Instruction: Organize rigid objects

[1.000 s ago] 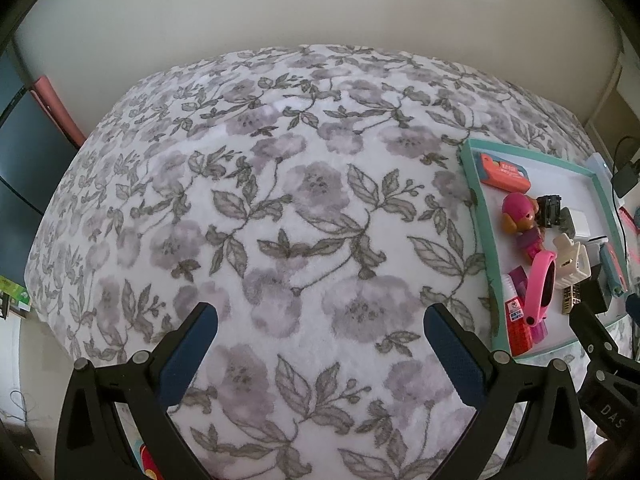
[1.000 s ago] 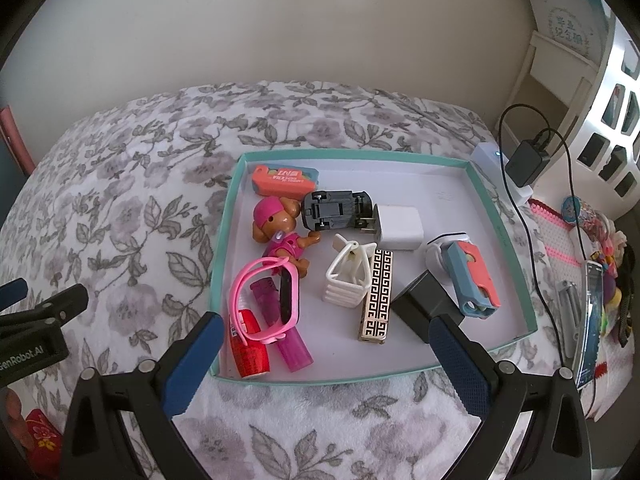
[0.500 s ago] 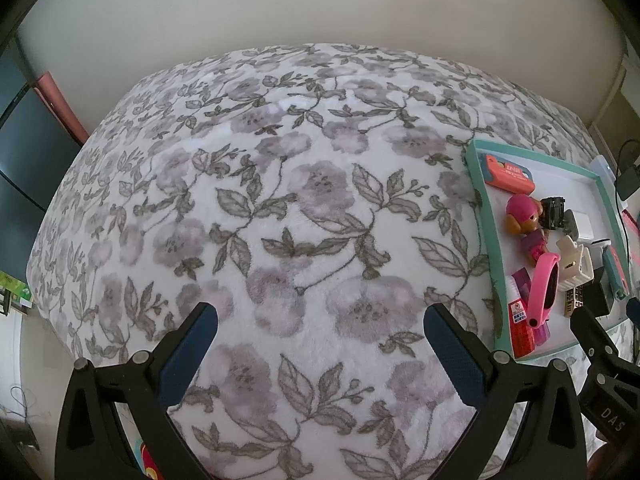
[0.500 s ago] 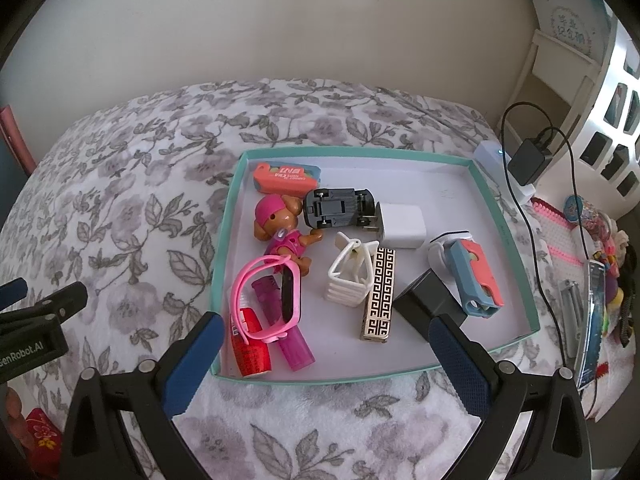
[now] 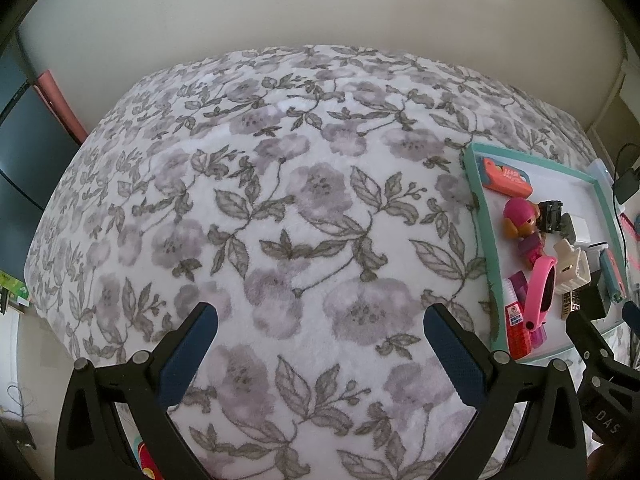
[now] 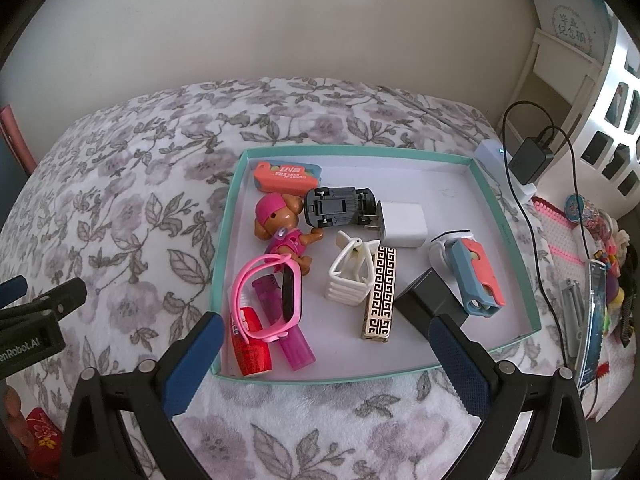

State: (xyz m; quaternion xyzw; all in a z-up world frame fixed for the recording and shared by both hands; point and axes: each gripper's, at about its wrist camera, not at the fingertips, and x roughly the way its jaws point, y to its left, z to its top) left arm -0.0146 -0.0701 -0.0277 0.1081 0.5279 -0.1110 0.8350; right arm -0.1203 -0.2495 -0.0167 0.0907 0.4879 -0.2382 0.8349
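Right wrist view looks down on a teal tray resting on a bed with a floral blanket. Inside the tray, a coral case lies at the far left; just nearer are a pink-capped toy dog and an overturned toy car, which touches a white charger. A pink watch lies over a red tube and a purple tube at the near left. A white clip, a gold patterned bar, a black block and a blue-and-coral tool fill the near right. The right hand-held gripper hovers over the tray's near edge, its jaws spread wide and holding nothing. The left hand-held gripper is likewise spread wide and empty above bare blanket, left of the tray.
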